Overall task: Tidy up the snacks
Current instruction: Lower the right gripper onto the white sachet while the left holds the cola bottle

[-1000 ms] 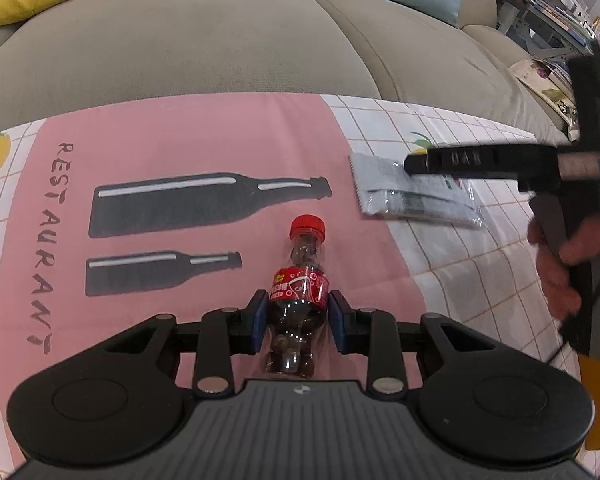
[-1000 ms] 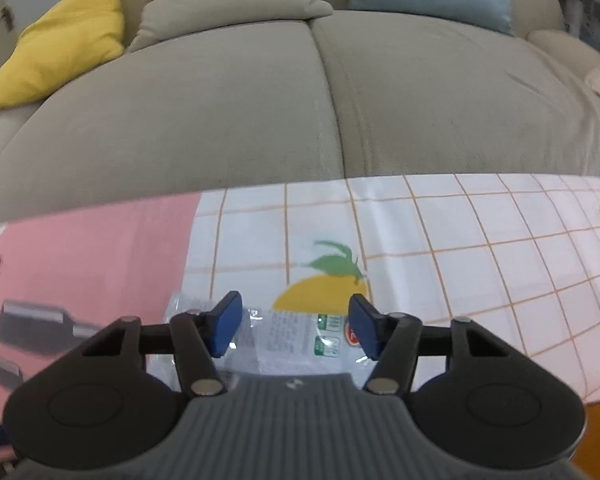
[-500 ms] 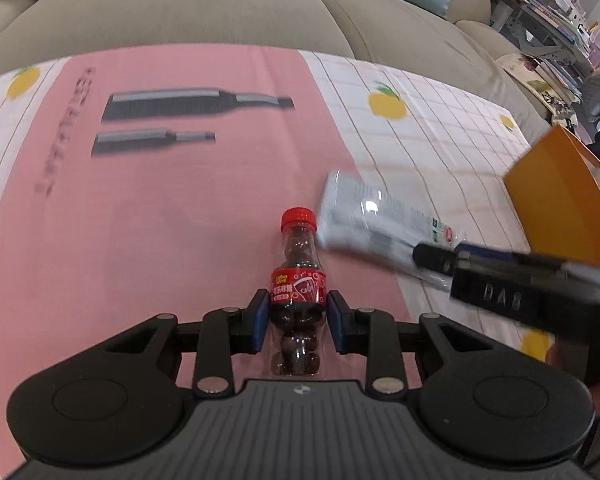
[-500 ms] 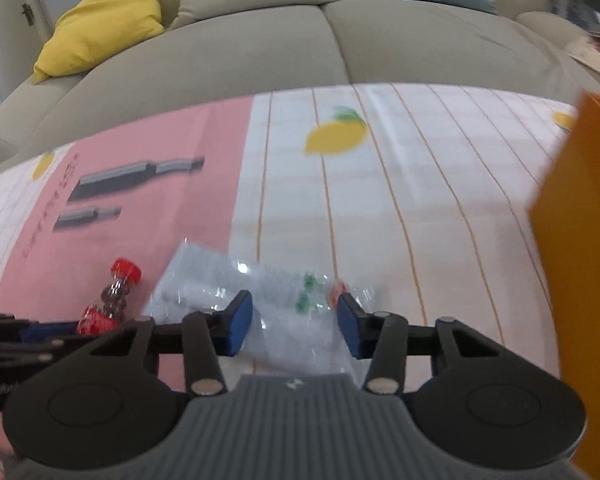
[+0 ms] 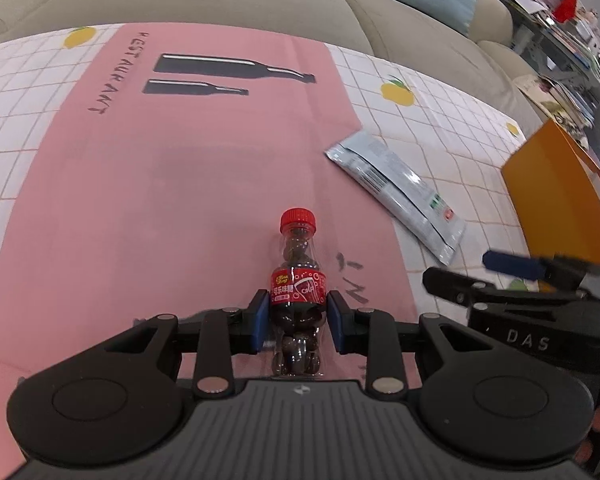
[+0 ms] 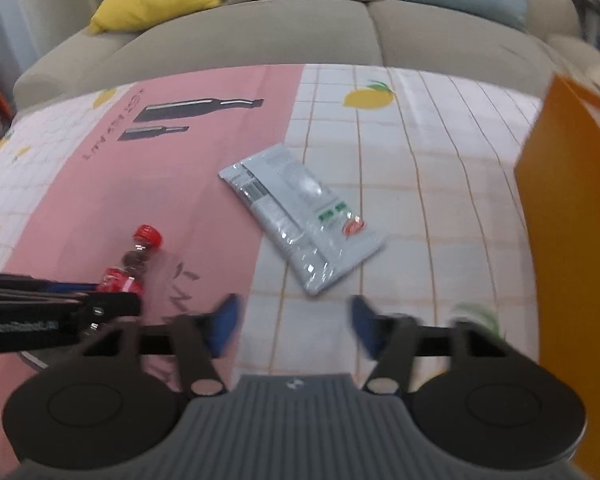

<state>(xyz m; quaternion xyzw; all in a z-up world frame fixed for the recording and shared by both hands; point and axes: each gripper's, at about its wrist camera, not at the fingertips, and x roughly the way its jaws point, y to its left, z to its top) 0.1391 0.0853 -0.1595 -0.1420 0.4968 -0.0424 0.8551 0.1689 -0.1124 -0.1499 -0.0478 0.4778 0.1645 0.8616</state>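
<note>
1. Inside, the small clear bottle (image 5: 298,292) with the red cap is showing dark round candies filling it; the orange box (image 5: 560,200) is standing at the right table edge, its contents hidden.
2. Left claw (image 5: 298,322) is clamping its blue pads on the bottle's lower body, the cap pointing away from the camera, over the pink part of the tablecloth (image 5: 160,200).
3. Right claw (image 6: 294,326) is standing wide, its jaws having just been opening, with nothing between them; the silver snack packet (image 6: 300,216) is lying flat on the checked cloth just ahead of it, left of the box.
4. Writing: the bottle's red label is reading "Cola"; the cloth is reading "RESTAURANT" beside two printed bottle shapes; the right claw's body is showing "DAS".
</note>
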